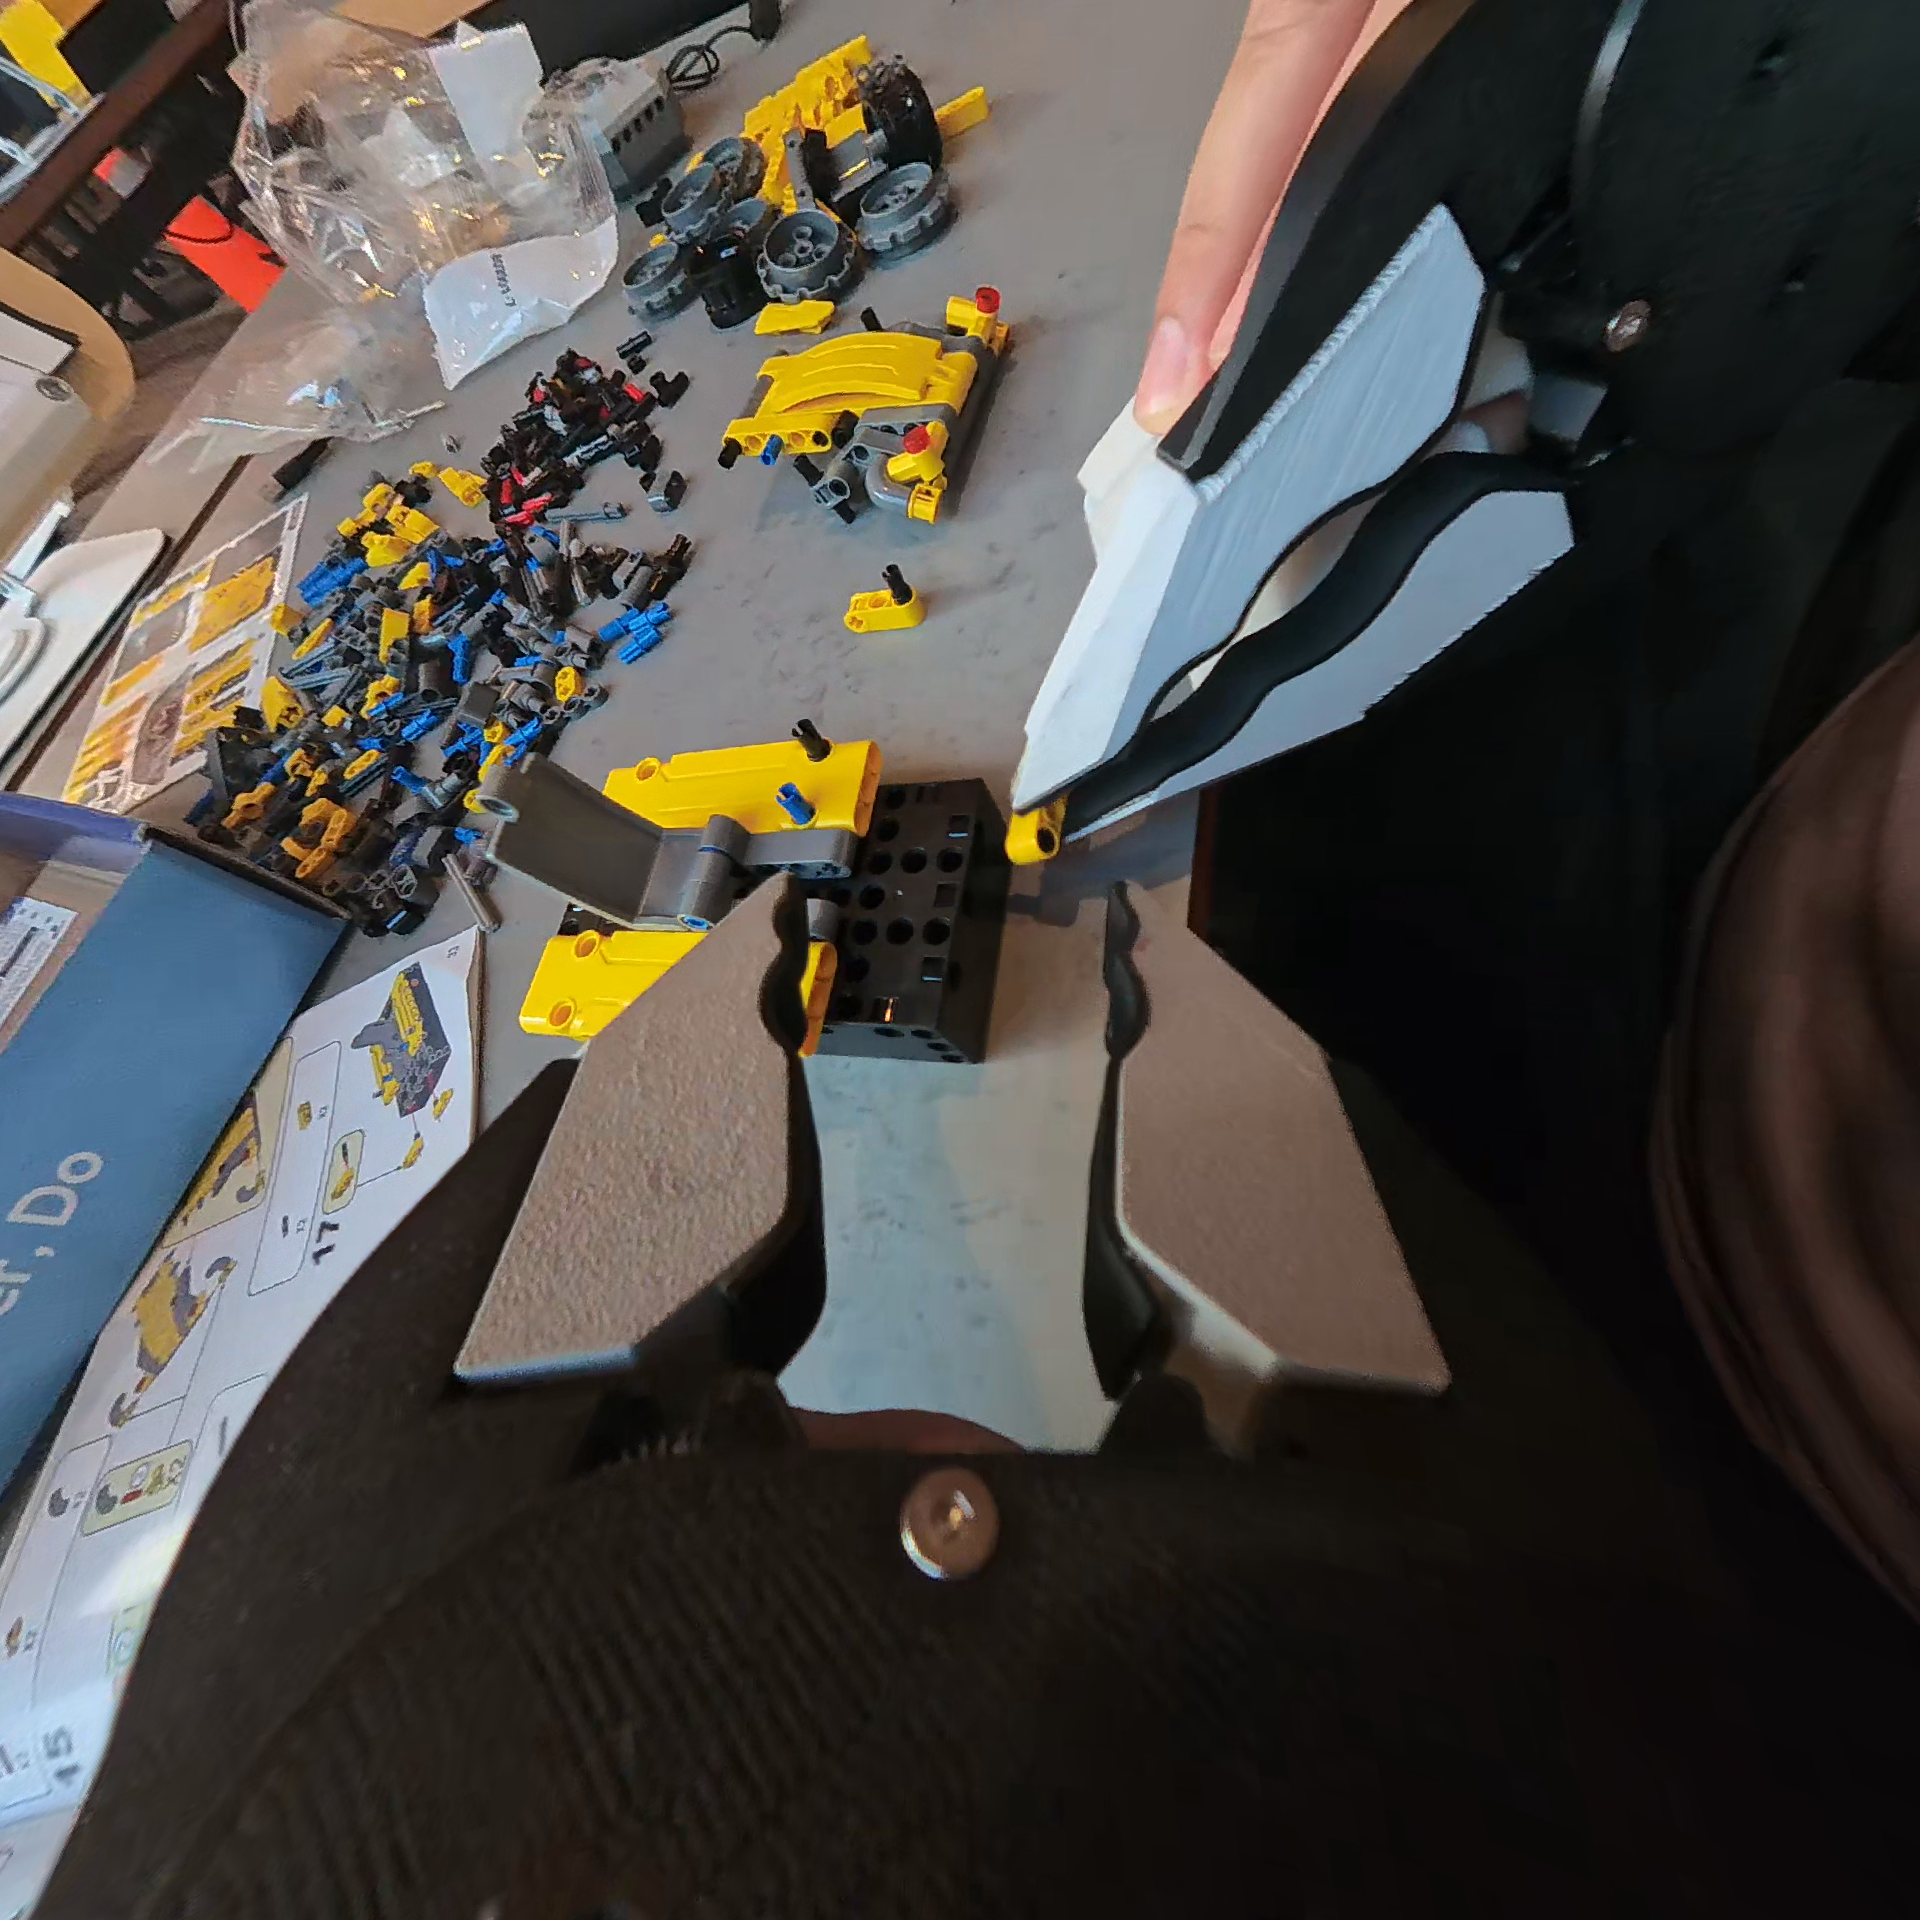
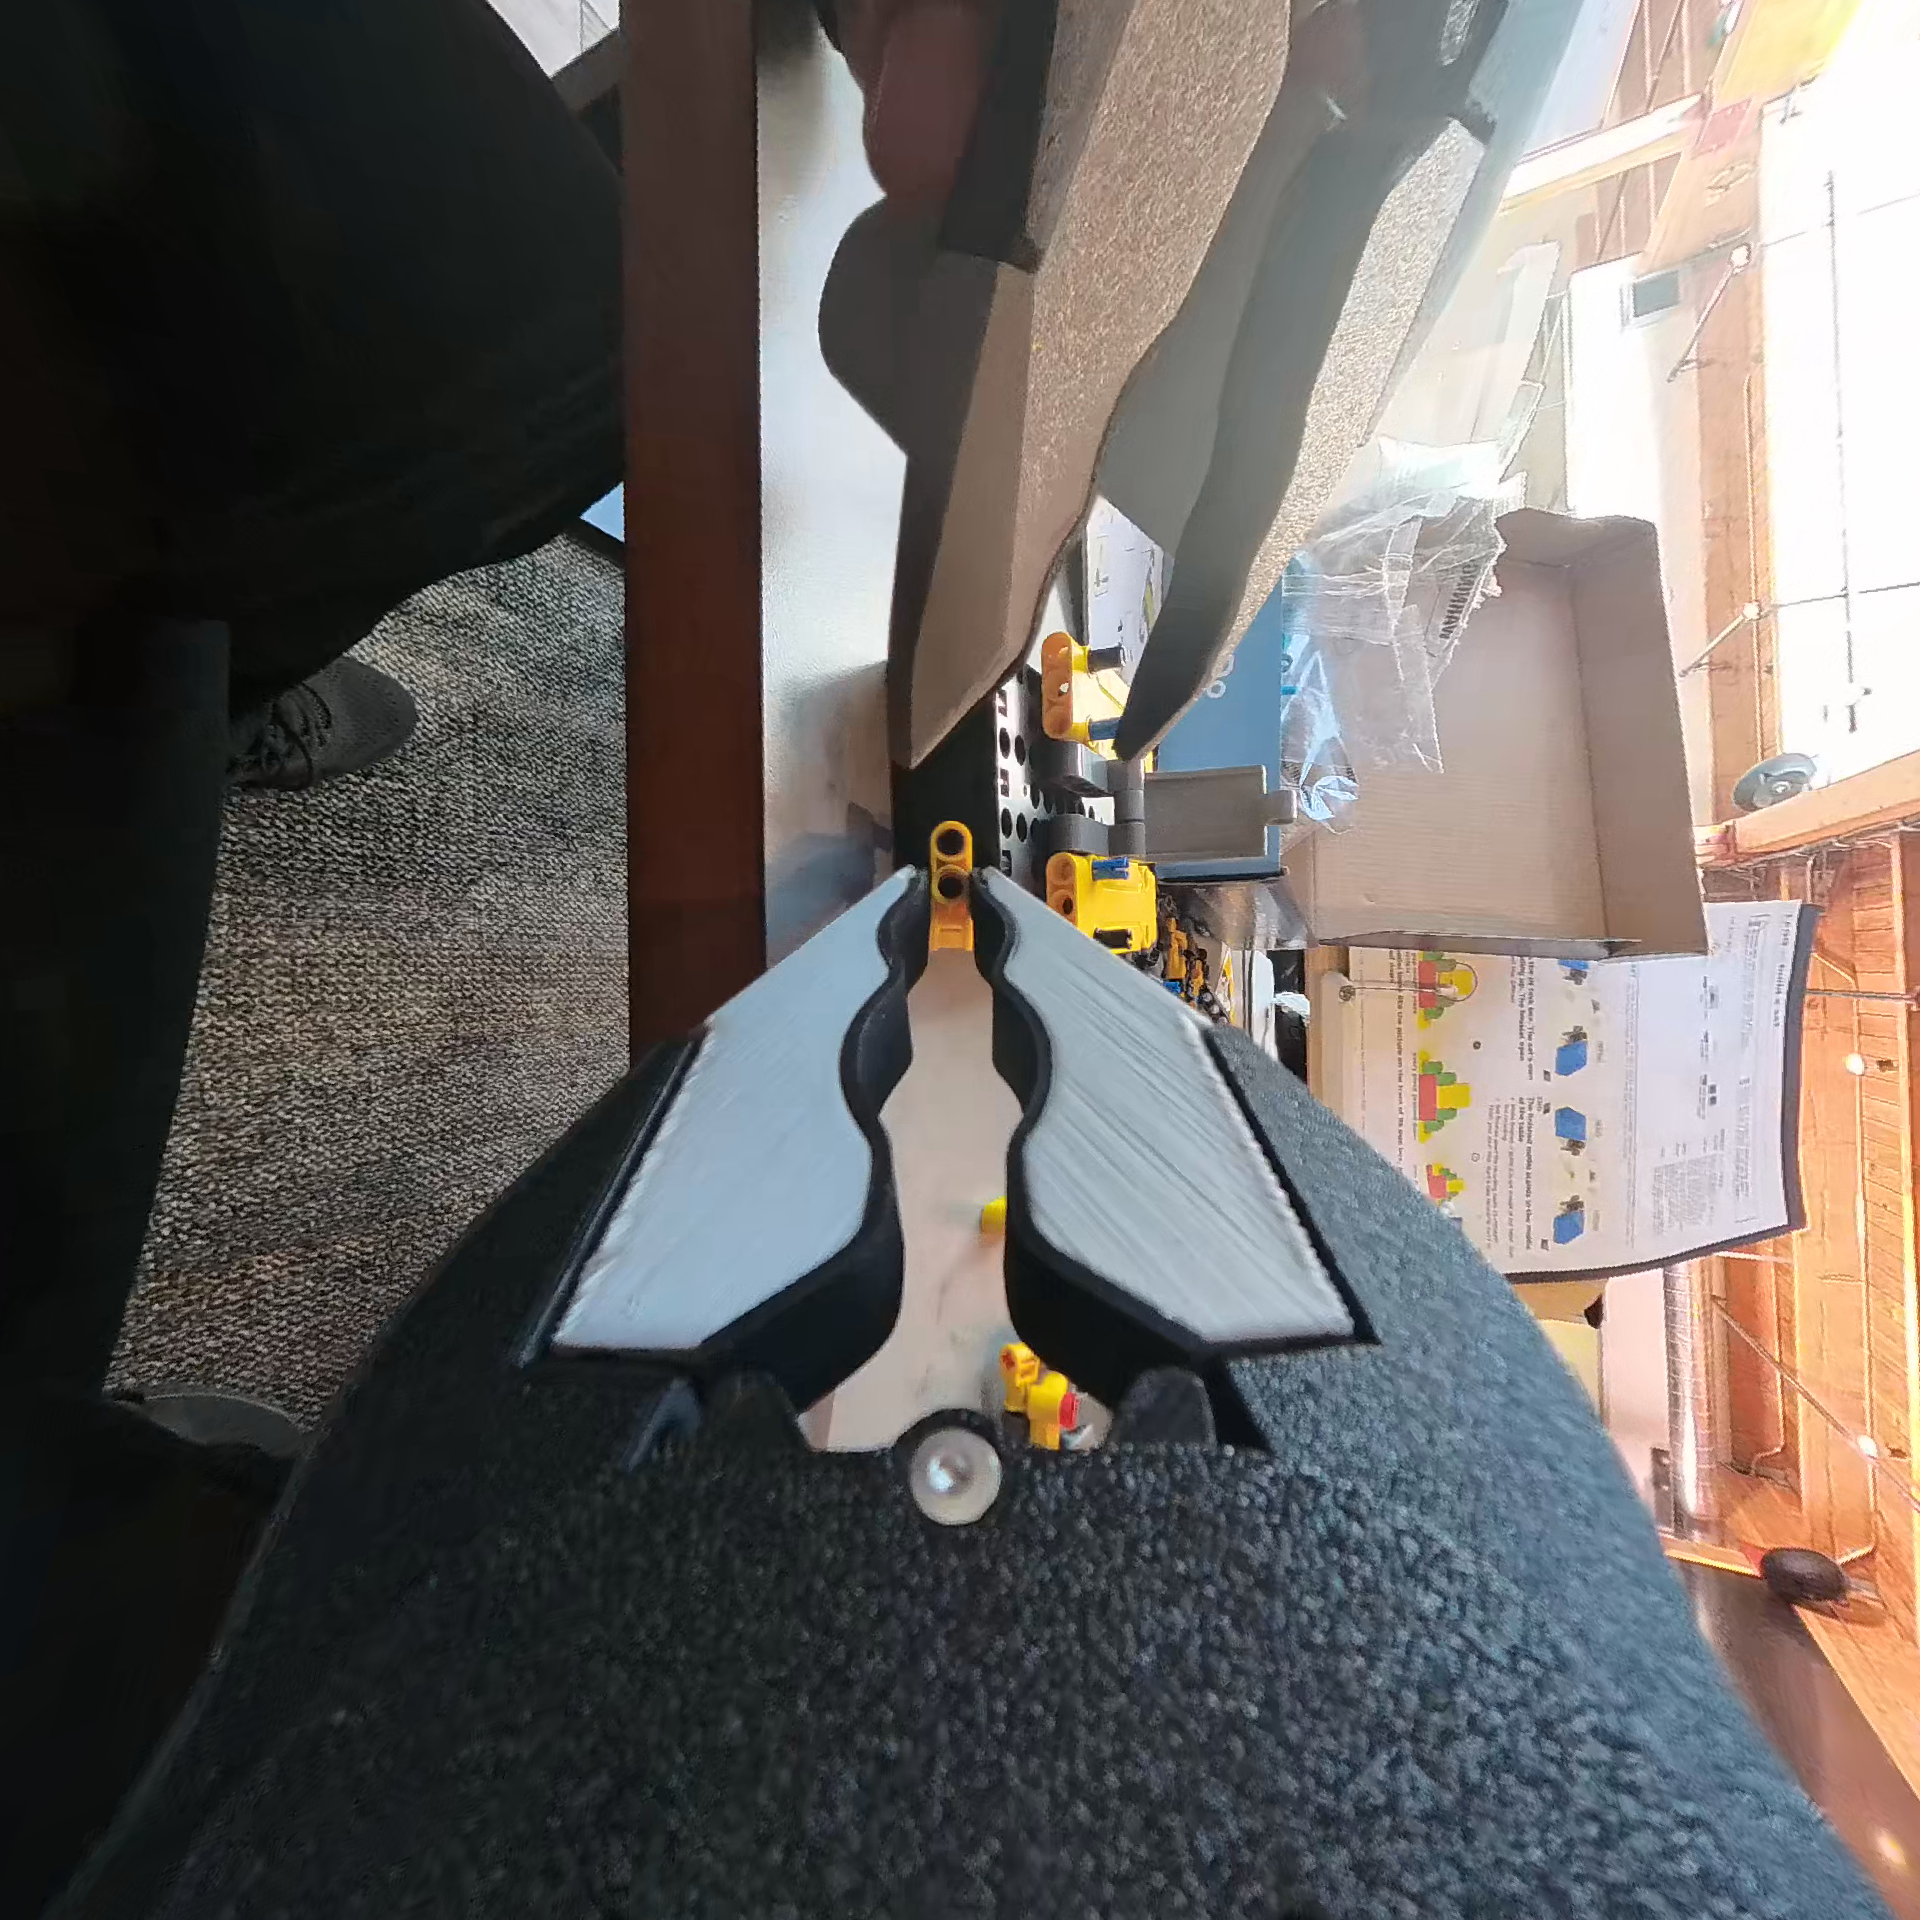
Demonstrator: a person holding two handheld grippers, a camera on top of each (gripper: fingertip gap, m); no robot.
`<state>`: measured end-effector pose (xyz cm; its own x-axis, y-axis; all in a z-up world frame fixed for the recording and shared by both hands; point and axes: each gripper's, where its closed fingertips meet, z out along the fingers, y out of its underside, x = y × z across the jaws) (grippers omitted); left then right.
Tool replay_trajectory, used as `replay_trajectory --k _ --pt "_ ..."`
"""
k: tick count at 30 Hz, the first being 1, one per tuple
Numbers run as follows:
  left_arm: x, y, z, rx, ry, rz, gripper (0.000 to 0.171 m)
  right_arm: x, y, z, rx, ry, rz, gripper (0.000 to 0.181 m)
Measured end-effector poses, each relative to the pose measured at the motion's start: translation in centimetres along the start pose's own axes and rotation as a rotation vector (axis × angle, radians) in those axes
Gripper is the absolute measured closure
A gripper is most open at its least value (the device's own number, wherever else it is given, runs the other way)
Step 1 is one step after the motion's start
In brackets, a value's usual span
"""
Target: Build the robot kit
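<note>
My left gripper (image 1: 951,935), spread wide, straddles the black perforated plastic block assembly (image 1: 914,914) on the grey table (image 1: 935,1226); I'd steady it squarely. My right gripper (image 2: 948,883) pinches a small yellow plastic connector (image 2: 950,883) just beside it; approach gently.

Right gripper (image 2: 951,883) is pinching a small yellow connector (image 2: 950,883) between its white fingertips, just beside a black perforated block (image 2: 1013,790). Left gripper (image 2: 1013,743) is hanging above, jaws parted over the block. Cardboard box (image 2: 1507,769) is sitting behind.
</note>
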<state>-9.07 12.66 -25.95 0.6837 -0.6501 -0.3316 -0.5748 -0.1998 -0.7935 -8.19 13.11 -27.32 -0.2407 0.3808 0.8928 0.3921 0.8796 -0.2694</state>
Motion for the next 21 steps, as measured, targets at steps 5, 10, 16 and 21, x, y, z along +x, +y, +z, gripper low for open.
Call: replay_trajectory --k 5,10,16,21 --pt "0.1 -0.8 0.3 0.025 0.026 -0.018 0.117 0.0 0.3 -0.2 -0.015 0.012 -0.024 0.177" --pt "0.2 -0.5 1.2 -0.046 0.054 0.038 0.12 0.3 0.4 -0.5 -0.028 0.039 -0.046 0.177" --pt "0.5 -0.3 1.5 -0.046 0.07 -0.004 0.122 0.5 0.4 -0.7 -0.026 0.051 -0.052 0.177" --pt "0.5 -0.5 1.2 -0.035 0.059 -0.01 0.122 0.5 0.3 -0.6 -0.024 0.058 -0.068 0.177"
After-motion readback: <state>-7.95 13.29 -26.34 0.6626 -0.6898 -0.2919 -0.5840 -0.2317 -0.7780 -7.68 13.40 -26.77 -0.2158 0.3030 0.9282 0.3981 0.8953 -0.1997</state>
